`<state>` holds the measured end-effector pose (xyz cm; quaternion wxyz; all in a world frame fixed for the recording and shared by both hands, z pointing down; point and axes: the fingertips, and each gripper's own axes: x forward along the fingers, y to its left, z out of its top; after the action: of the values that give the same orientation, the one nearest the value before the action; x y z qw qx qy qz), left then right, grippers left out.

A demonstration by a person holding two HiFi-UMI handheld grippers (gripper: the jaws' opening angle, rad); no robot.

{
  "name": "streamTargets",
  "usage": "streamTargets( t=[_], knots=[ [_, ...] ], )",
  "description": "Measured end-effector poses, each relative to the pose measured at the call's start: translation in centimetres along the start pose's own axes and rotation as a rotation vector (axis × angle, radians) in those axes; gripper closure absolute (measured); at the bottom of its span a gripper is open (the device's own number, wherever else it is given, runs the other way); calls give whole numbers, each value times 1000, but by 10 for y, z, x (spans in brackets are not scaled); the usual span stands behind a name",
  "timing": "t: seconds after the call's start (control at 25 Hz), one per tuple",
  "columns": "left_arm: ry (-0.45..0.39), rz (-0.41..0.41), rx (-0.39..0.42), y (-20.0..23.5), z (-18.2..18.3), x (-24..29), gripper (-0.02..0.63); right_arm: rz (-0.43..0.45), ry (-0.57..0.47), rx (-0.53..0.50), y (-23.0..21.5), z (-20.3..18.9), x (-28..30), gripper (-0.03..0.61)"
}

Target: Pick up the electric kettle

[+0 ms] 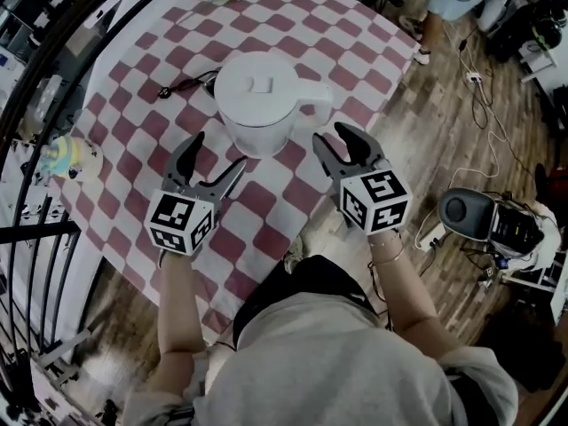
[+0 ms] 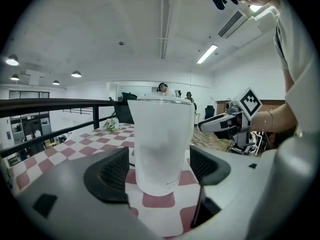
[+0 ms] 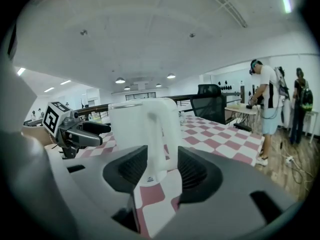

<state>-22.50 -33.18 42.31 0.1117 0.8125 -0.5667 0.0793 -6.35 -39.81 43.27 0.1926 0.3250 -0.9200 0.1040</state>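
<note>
The left hand-held gripper [image 1: 219,153] and the right hand-held gripper [image 1: 335,140] each have their jaws apart and grip nothing. They flank the white plastic electric kettle [image 1: 257,100]. It stands upright on the red-and-white chequered surface [image 1: 133,105], its handle towards the right one. A black railing [image 1: 40,232] and a wooden floor [image 1: 444,149] lie around it.

We wear a pale grey shirt [image 1: 355,353] | thin bracelet [image 1: 390,254], our right wrist | left gripper [image 1: 219,152], right gripper [image 1: 333,136]: dark, black-marked white cubes [image 1: 181,223]
</note>
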Motion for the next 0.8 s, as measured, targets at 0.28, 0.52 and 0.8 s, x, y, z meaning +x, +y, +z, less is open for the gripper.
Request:
streamTargets(
  t=[0.28, 0.52, 0.8],
  knots=[
    [28, -69, -54, 14, -20, 26, 227, -39, 21, 38, -18, -7, 28, 352],
    [29, -167, -45, 12, -22, 41, 216, -35, 22, 27, -26, -2, 45, 348],
    [14, -247, -61, 12, -22, 47, 206, -8, 32, 21, -21, -3, 61, 352]
  ],
)
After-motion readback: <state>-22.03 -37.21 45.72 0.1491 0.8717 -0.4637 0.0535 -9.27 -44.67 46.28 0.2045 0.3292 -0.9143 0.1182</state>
